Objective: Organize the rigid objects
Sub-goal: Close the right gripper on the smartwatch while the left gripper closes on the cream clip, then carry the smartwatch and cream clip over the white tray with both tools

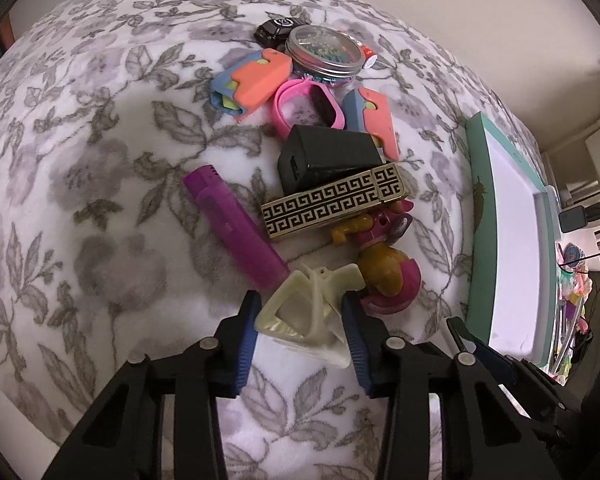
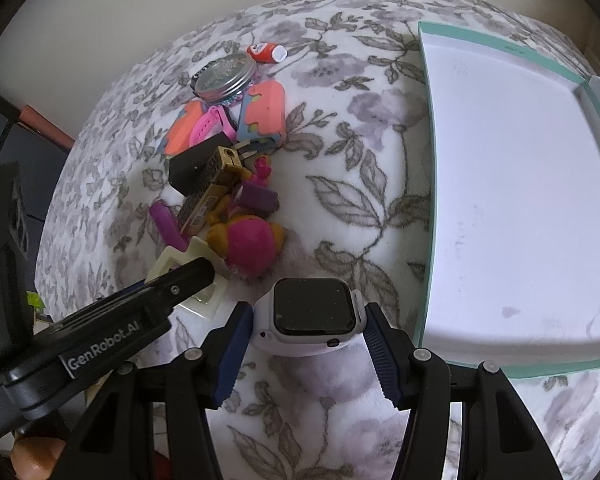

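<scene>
Floral blanket (image 1: 100, 200), beige wall (image 2: 140, 8)

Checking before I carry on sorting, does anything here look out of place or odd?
Mostly the jumble: the patterned gold lighter lies tilted across the black charger and a pink toy figure. The tray holds nothing yet.
</scene>
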Available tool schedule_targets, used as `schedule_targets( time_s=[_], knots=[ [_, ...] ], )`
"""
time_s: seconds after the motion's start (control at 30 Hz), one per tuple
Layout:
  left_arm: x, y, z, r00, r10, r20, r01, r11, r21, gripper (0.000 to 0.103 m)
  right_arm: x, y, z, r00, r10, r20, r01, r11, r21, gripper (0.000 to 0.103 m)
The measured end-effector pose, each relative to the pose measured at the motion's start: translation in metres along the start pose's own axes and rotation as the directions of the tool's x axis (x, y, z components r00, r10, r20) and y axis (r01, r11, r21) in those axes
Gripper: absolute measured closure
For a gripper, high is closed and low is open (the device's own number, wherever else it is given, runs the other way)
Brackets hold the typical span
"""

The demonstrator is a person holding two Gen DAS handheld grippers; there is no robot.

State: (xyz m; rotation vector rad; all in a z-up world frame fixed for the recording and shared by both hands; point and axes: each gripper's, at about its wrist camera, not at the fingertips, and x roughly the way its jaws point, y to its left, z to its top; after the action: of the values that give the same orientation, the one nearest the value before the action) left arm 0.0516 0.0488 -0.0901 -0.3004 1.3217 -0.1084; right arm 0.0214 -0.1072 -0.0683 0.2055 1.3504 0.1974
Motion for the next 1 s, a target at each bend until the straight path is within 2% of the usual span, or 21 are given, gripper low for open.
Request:
schedule_targets(
  time_s=[0.1, 0.3, 0.47, 0.53, 0.7, 0.83, 1.0],
  knots=[
    [-0.006, 0.002, -0.002, 1.0, -0.004, 0.007, 0.005, 1.0, -0.012, 0.066, -0.006, -0.002, 0.0, 1.0, 0.014, 0.017, -0.014, 1.0, 0.002, 0.043],
    [-0.021, 0.009, -0.007, 1.0, -0.009, 0.022, 0.009, 0.999, -0.038, 0.067, -0.017, -0.009, 0.001, 0.998, 0.028, 0.053, -0.03, 0.999, 0.027, 0.043],
    [-0.045, 0.009, -0.008, 0.997, -0.023, 0.073, 0.027, 0.999, -0.048, 0.067, -0.04, -0.016, 0.004, 0.989, 0.061, 0.135, -0.07, 0.996, 0.062, 0.043],
    [-0.059, 0.005, -0.005, 0.994, -0.019, 0.109, 0.024, 0.999, -0.048, 0.067, -0.053, -0.02, 0.006, 0.982, 0.048, 0.181, -0.062, 0.995, 0.077, 0.043],
    [-0.098, -0.022, 0.009, 0.978, -0.041, 0.204, 0.045, 0.999, -0.016, 0.067, -0.093, -0.034, 0.018, 0.949, -0.012, 0.314, -0.029, 0.992, 0.127, 0.043],
    [-0.119, -0.062, 0.026, 0.96, -0.036, 0.277, 0.03, 0.999, 0.028, 0.067, -0.129, -0.044, 0.027, 0.911, -0.099, 0.401, 0.033, 0.985, 0.17, 0.043],
    [-0.12, -0.104, 0.043, 0.953, -0.064, 0.295, 0.054, 0.998, 0.041, 0.067, -0.159, -0.064, 0.042, 0.868, -0.195, 0.456, 0.083, 0.964, 0.253, 0.043]
  ],
)
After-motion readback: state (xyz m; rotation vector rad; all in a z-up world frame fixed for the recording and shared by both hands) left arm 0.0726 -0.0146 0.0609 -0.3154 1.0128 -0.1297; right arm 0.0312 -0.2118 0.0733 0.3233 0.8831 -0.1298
